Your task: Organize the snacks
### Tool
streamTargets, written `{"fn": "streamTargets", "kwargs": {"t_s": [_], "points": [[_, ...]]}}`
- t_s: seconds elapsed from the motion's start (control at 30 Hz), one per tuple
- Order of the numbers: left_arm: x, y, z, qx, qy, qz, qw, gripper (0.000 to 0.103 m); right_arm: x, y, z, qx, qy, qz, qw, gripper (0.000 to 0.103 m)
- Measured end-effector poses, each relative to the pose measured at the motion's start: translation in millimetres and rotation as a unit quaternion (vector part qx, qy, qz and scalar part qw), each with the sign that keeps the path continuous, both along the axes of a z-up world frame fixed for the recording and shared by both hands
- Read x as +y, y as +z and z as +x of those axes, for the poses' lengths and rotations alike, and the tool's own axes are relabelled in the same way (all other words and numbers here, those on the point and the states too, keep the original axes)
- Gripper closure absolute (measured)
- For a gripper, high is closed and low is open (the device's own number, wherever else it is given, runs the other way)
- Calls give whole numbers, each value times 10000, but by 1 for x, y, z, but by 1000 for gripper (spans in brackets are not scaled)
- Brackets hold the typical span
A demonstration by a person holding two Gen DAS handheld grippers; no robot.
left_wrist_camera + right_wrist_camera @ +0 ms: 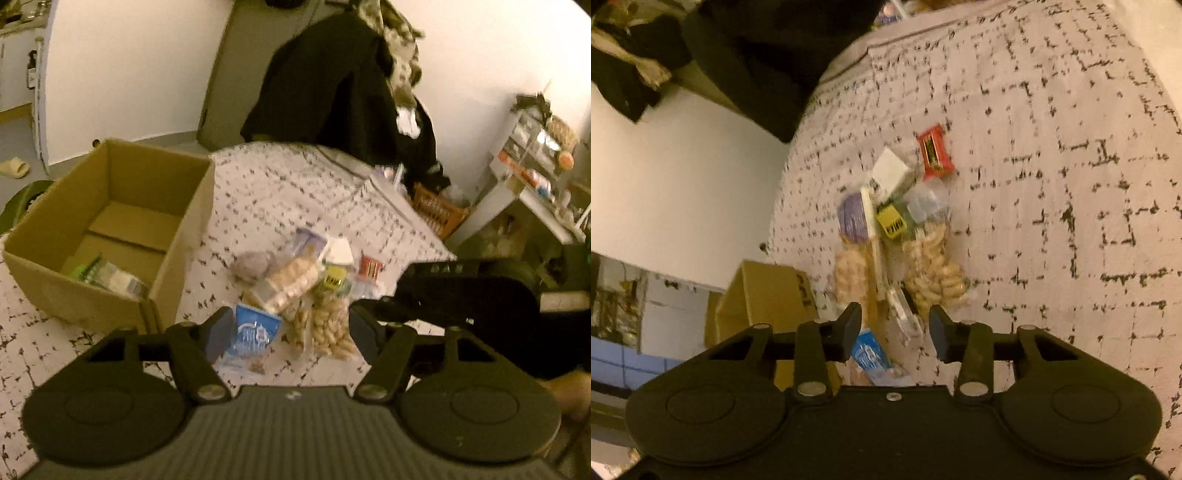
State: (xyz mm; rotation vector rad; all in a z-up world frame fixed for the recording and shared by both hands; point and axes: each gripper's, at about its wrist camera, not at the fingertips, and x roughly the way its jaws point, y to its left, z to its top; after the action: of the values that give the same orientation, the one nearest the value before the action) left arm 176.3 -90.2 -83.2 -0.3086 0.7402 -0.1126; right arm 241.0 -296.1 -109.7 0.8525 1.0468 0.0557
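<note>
Snack pile sits mid-bed on the patterned bedspread (280, 192), right of one open cardboard box (110, 236). The box holds one green-and-clear packet (110, 275) near its front wall.

Pile count, as far as blur allows: two clear peanut bags (328, 325), one cracker pack (288, 284), one blue packet (255, 332), one red packet (370, 268), one purple packet (312, 243), one yellow-label item (334, 278), one white box (341, 251), one grey lump (253, 266). More may be buried.

Left gripper (288, 332) hovers low over the pile's near edge, jaws about half open, blue packet and peanut bags seen between them, nothing clamped.

Right gripper (895, 332) has narrower jaws, above a clear wrapper (905, 317) and the blue packet; contact unclear, nothing visibly gripped.
</note>
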Motion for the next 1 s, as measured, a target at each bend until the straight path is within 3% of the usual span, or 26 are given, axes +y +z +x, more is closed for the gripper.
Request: {"fn": "streamTargets", "kwargs": {"t_s": [0.27, 0.4, 0.67, 1.0], "points": [[1, -36, 16, 307, 23, 110, 9995, 39, 14, -13, 7, 182, 312, -136, 9993, 61], [-4, -47, 23, 331, -84, 363, 9988, 39, 18, -21, 12, 294, 368, -191, 9987, 61], [-7, -66, 37, 403, -189, 359, 9984, 51, 22, -32, 20, 345, 408, -229, 9983, 61], [-1, -87, 48, 614, -108, 363, 9974, 52, 32, -45, 32, 385, 594, -250, 9972, 61]]}}
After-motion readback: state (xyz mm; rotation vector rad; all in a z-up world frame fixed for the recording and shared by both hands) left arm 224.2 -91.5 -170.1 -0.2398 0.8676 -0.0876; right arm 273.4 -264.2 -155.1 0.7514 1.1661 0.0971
